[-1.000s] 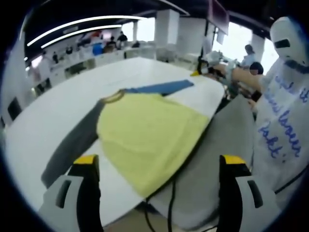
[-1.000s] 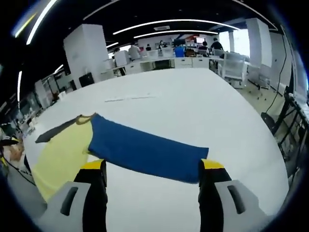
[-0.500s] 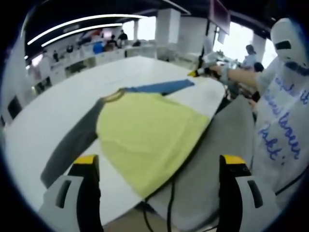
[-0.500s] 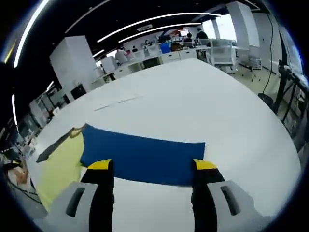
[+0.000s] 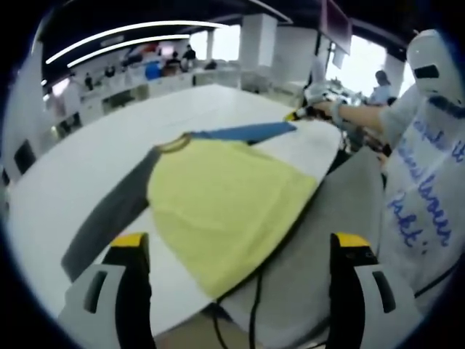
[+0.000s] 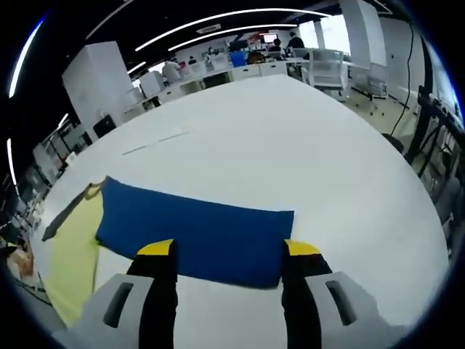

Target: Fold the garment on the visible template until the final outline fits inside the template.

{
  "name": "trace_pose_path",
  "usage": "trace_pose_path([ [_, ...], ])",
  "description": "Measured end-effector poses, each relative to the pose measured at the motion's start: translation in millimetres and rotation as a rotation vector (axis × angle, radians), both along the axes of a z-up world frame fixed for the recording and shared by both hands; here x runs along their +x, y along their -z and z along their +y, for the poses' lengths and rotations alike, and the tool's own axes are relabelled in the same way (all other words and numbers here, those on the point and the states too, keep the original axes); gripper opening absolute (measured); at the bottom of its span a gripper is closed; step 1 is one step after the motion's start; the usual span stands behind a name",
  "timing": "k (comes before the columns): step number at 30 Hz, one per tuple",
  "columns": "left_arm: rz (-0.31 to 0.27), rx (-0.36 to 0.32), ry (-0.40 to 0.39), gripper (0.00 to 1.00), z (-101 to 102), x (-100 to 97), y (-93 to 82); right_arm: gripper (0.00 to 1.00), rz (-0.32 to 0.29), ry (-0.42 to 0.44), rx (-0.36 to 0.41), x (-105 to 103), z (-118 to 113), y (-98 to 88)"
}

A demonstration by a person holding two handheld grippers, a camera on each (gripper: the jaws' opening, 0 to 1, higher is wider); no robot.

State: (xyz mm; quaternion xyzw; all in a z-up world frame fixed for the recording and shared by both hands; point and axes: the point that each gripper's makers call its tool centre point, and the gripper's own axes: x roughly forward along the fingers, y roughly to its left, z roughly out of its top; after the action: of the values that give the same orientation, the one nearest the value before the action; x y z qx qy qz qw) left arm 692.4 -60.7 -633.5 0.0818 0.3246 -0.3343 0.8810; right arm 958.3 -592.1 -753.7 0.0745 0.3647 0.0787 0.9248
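Both claws (left [image 5: 236, 247], right [image 6: 229, 251]) gape above the flat shirt [image 5: 225, 200] on the table [image 6: 305, 160].

Open-plan office or lab hall: long ceiling light strips [image 6: 218, 18], rows of desks [image 6: 218, 73] with seated people [image 5: 174, 62], white pillars [image 5: 254, 40], large white table [image 6: 290, 145], bright windows [image 5: 360, 62].

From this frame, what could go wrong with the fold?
1. The yellow body of the shirt lies right at the table edge, its hem near the drop; a tug may slide it off.
2. The right gripper, jaws open, straddles the blue sleeve; it may pinch only the cuff and bunch it.
3. A black cable hangs below the hem and might snag.
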Motion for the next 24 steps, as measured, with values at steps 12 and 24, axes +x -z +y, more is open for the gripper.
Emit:
trace_pose_path([
  [12,0.001,0.007,-0.014,0.99,0.6,1.1,-2.0,0.47,0.018,0.021,-0.053,4.4,-12.7,15.2],
  [24,0.012,0.032,-0.040,0.97,9.4,4.4,-2.2,0.43,0.034,0.076,-0.107,12.6,-31.8,22.2],
])
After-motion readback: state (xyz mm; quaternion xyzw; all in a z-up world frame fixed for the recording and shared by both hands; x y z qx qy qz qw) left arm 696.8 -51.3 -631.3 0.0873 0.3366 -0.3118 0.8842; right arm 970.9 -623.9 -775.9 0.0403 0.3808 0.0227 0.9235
